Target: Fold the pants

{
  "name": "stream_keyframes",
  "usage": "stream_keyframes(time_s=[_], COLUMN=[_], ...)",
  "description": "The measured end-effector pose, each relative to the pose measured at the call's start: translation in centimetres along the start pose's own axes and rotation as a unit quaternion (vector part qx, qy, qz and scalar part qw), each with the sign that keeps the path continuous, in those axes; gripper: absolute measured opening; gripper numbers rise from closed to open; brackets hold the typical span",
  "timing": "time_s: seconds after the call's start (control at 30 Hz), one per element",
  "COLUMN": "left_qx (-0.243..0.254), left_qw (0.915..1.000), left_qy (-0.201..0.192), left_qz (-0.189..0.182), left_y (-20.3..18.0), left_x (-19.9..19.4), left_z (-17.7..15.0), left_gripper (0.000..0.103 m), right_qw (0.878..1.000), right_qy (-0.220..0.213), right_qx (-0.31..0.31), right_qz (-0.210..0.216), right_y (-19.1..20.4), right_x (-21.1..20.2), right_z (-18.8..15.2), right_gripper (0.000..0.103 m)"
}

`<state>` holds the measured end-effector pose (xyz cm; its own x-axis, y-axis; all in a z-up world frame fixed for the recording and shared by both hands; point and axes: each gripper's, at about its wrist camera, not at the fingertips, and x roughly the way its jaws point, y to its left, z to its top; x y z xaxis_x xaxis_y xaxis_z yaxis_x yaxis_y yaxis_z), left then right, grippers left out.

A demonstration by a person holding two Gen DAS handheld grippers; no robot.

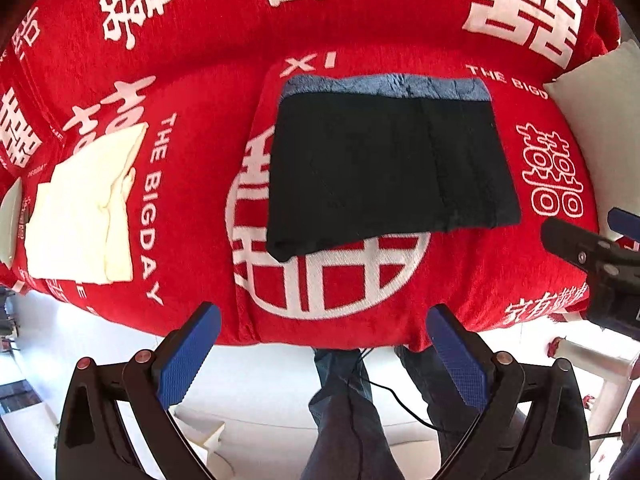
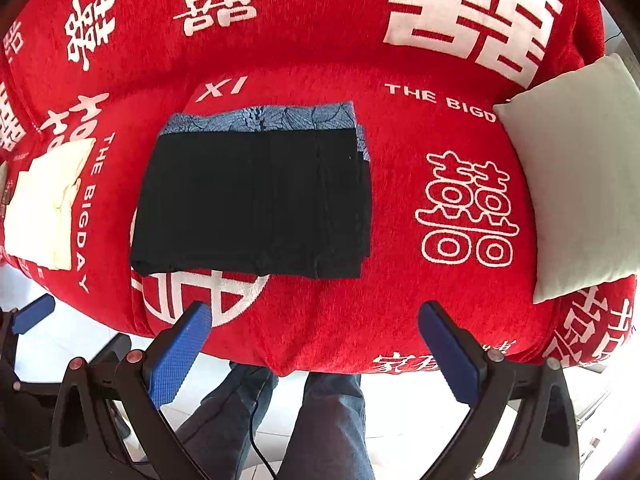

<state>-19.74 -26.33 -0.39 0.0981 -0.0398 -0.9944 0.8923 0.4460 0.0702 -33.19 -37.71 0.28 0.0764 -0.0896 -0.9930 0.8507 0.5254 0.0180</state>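
Pants: we see the black pants (image 2: pixel 252 204) folded into a flat rectangle mid-sofa (image 2: pixel 400 300), toward its front edge
Grippers: our left gripper (image 1: pixel 324 356) and right gripper (image 2: pixel 316 354) gape, empty
Progress: we judge folding finished

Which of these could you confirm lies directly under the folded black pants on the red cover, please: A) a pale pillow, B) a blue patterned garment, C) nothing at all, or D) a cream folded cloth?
B: a strip of the blue patterned garment shows from beneath the far edge of the black pants.
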Motion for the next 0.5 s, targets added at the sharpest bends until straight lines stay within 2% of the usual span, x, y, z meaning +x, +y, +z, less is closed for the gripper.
stream_keyframes(time_s=[0.5], left_qx=[0.009], left_qw=[0.9999], left_qy=[-0.011], left_qz=[0.008], left_y=[-0.21], left_x=[-0.33], left_z=[0.58], left_gripper=[0.103], right_qw=[1.0], right_qy=[0.003], right_qx=[0.012], right_qz=[0.006], right_y=[-0.2], right_x=[0.64], right_z=[0.02], right_gripper=[0.103])
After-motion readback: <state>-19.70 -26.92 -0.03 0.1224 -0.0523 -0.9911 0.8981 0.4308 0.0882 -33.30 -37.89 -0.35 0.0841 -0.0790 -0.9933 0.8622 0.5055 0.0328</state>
